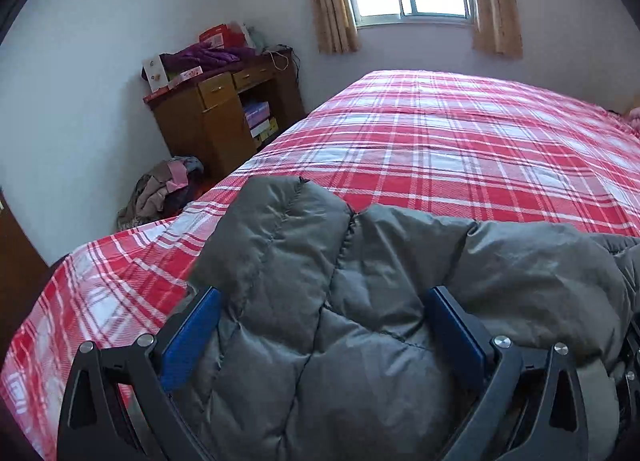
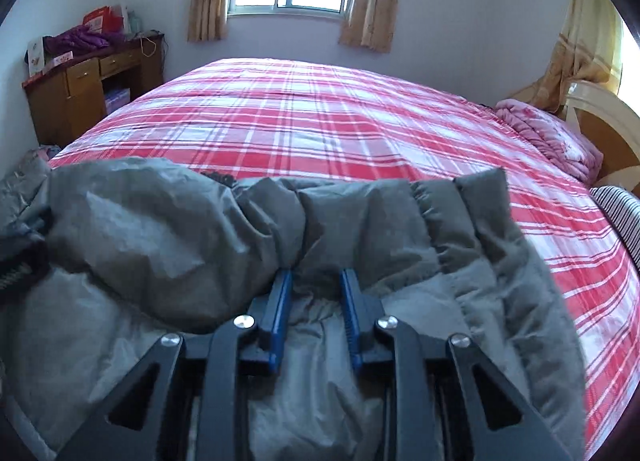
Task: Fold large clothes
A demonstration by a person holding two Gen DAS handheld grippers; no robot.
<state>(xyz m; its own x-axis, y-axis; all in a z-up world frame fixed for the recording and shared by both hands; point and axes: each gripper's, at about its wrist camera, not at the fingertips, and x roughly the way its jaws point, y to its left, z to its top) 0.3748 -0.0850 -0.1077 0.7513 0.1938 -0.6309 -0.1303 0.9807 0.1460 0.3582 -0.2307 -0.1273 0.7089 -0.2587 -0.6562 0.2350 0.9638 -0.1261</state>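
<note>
Grey quilted fabric fills the near edge of the bed (image 1: 460,149): a padded jacket (image 1: 320,281) lies bunched on the red plaid cover, not yet folded flat. On the left side, the left gripper (image 1: 322,301) stands wide, straddling a puffed panel with no sign of pinching it. Further right, the right gripper (image 2: 316,281) is drawn narrow around a ridge of the jacket's cloth. Judging by the rumpled heap, most folding remains.

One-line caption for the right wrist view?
Right claw pinching a fold of the grey puffer jacket on the red plaid bed.
</note>
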